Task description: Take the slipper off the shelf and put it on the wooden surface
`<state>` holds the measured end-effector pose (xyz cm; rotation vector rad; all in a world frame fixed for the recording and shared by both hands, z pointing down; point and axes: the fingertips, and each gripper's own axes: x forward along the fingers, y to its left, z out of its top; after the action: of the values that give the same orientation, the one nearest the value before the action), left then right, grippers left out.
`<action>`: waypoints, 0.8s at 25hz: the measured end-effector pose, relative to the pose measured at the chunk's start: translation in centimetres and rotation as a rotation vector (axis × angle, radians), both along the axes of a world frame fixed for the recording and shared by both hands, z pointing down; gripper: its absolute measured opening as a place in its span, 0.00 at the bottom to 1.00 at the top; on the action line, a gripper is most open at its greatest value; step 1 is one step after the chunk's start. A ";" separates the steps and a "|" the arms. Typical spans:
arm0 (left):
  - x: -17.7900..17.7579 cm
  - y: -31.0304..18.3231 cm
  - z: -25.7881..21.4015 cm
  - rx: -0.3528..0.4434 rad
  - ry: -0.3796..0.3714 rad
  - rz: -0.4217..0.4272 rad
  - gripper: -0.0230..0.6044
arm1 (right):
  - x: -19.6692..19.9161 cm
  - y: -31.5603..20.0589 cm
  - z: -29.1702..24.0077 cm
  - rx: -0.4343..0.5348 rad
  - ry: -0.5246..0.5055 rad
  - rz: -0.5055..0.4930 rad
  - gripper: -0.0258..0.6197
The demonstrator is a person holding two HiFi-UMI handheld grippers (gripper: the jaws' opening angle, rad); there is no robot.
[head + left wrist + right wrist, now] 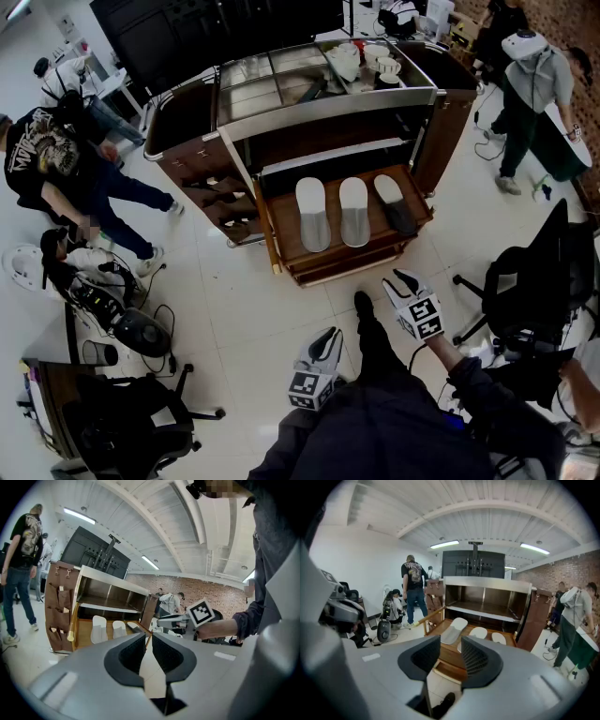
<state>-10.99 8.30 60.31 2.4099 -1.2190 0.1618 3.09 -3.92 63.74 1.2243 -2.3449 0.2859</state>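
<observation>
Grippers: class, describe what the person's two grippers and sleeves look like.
The left gripper and right gripper both have pale grey bodies, black ribbed pads and a cube of black-and-white square markers. The sleeve is dark.

**Even strip light, heavy fisheye**

Strip lights (444,544) on the ceiling light the room brightly and evenly, so shadows are faint. In the head view the pale floor (253,309) looks nearly washed out, while the near edge is dark. The steel cart top (253,84) shows dull glare. Both gripper views bend straight lines hard and go black at the corners. The left gripper (148,637) and right gripper (451,641) sit near the lens and look soft; the far room is sharper.
</observation>
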 end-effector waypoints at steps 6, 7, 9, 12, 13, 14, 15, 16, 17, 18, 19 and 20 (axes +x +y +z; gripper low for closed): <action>3.5 -11.4 1.1 -0.047 -0.021 -0.060 0.19 | 8.7 -19.9 8.8 -0.096 0.178 0.033 0.32; 4.0 -13.2 0.8 -0.060 -0.029 -0.070 0.20 | 9.8 -22.4 10.6 -0.130 0.198 0.042 0.32; 5.2 -16.5 0.3 -0.081 -0.043 -0.074 0.23 | 11.5 -26.2 14.5 -0.208 0.236 0.046 0.32; 7.1 -20.6 0.3 -0.102 -0.056 -0.073 0.25 | 13.3 -28.7 19.7 -0.318 0.304 0.010 0.33; 7.7 -22.0 0.1 -0.109 -0.060 -0.077 0.25 | 13.7 -29.0 21.2 -0.346 0.329 -0.005 0.33; 8.2 -23.2 0.0 -0.111 -0.066 -0.080 0.26 | 14.1 -29.3 22.5 -0.364 0.352 -0.018 0.33; 8.6 -24.4 0.0 -0.110 -0.070 -0.081 0.26 | 14.4 -29.6 23.6 -0.372 0.367 -0.028 0.32; 8.9 -25.6 -0.1 -0.110 -0.071 -0.081 0.26 | 14.6 -30.0 24.3 -0.374 0.371 -0.033 0.32; 9.2 -26.5 -0.3 -0.111 -0.071 -0.082 0.26 | 14.6 -30.3 24.6 -0.374 0.367 -0.034 0.26; 9.3 -27.2 -0.3 -0.111 -0.074 -0.084 0.26 | 14.5 -30.4 24.7 -0.378 0.363 -0.033 0.22; 9.3 -27.7 -0.2 -0.112 -0.077 -0.086 0.26 | 14.4 -30.4 24.7 -0.384 0.359 -0.031 0.17; 9.4 -28.2 -0.1 -0.115 -0.079 -0.086 0.26 | 14.5 -30.4 24.7 -0.390 0.351 -0.023 0.13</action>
<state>-1.61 -19.91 60.26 2.2675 -1.3096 0.2950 17.58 -34.32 88.41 0.9670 -1.8906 0.4555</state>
